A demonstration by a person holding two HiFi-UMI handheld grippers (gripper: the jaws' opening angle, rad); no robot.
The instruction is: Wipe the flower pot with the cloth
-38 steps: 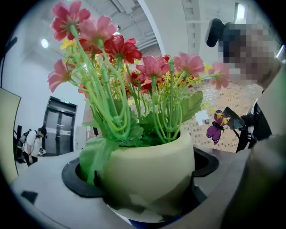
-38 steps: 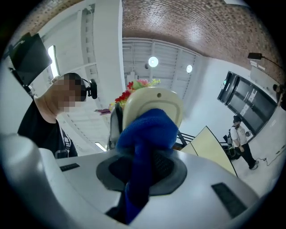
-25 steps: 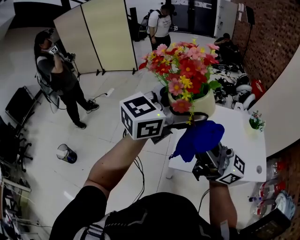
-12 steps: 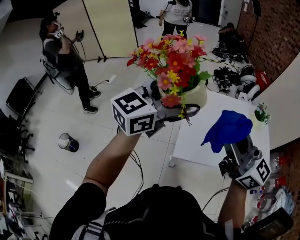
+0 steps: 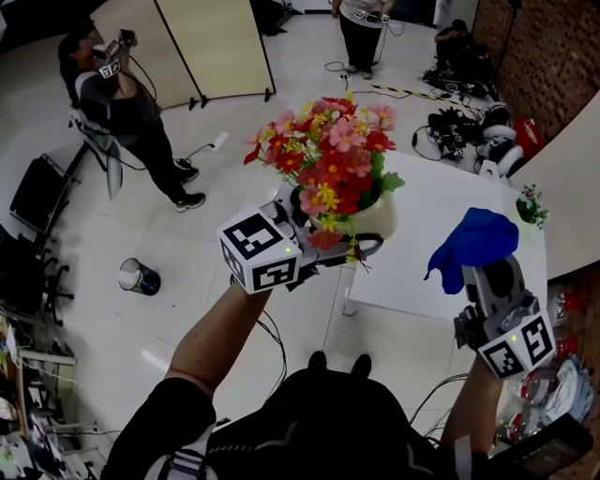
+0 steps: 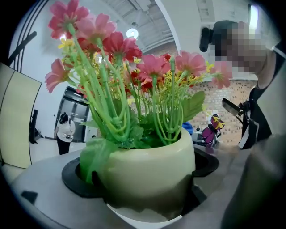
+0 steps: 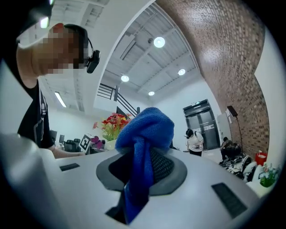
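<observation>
A cream flower pot [image 5: 378, 218] full of red, pink and yellow artificial flowers [image 5: 328, 164] is held up in the air, left of the white table [image 5: 422, 225]. My left gripper [image 5: 349, 246] is shut on the pot [image 6: 147, 176], its jaws pressing the pot's sides. The blue cloth [image 5: 476, 240] is bunched at the tip of my right gripper [image 5: 487, 267], which is shut on the cloth [image 7: 145, 143]. The cloth is apart from the pot, well to its right. The pot with flowers [image 7: 114, 127] shows small and far in the right gripper view.
A small pot of flowers [image 5: 532, 206] stands at the table's far right corner. Bags and gear [image 5: 469, 141] lie on the floor beyond the table. People stand at the left [image 5: 122, 112] and at the back [image 5: 361, 23]. A bin [image 5: 139, 277] sits on the floor.
The right gripper has carried the cloth away from the pot, rightward and up. The pot in the left gripper has shifted slightly left and lower in view.
</observation>
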